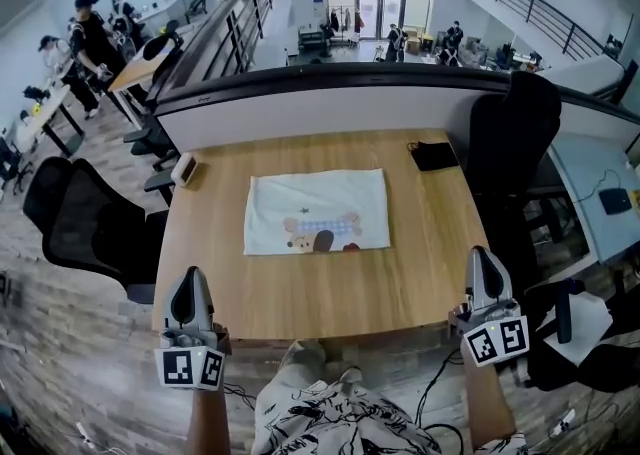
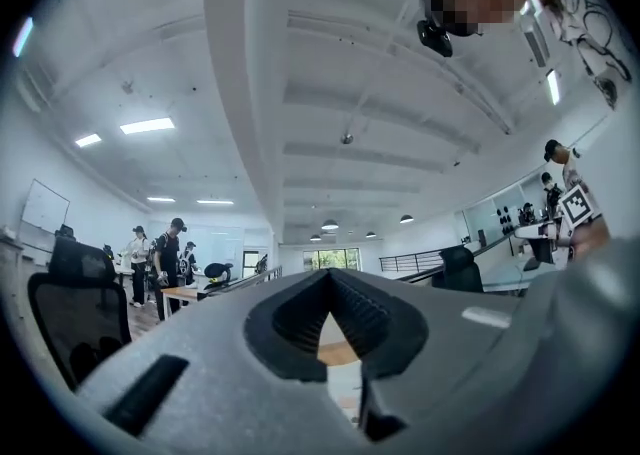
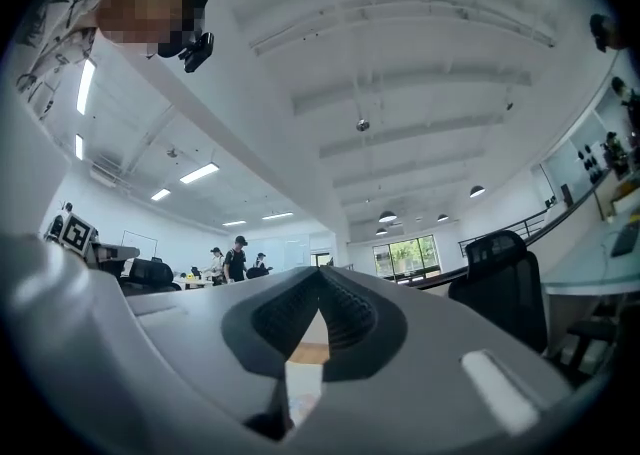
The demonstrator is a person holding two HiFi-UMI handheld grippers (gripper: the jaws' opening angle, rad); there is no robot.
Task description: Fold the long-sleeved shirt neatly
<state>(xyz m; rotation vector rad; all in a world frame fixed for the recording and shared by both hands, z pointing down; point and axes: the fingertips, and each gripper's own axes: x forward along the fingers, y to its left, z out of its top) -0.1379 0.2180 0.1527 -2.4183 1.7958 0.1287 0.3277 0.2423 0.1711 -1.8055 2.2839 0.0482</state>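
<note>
The folded shirt (image 1: 317,211) lies mid-frame on the bench (image 1: 300,293). Left hand-held gripper (image 1: 189,295) lower left and right hand-held gripper (image 1: 484,276) lower right are both pressed together, empty.

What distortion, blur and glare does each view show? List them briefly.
Head view: fisheye curves the table edges; the shirt is sharp, evenly lit. Left gripper view: dark rounded corners, the left hand-held gripper soft up close. Right gripper view: same dark corners, ceiling lights bright without flare.
</note>
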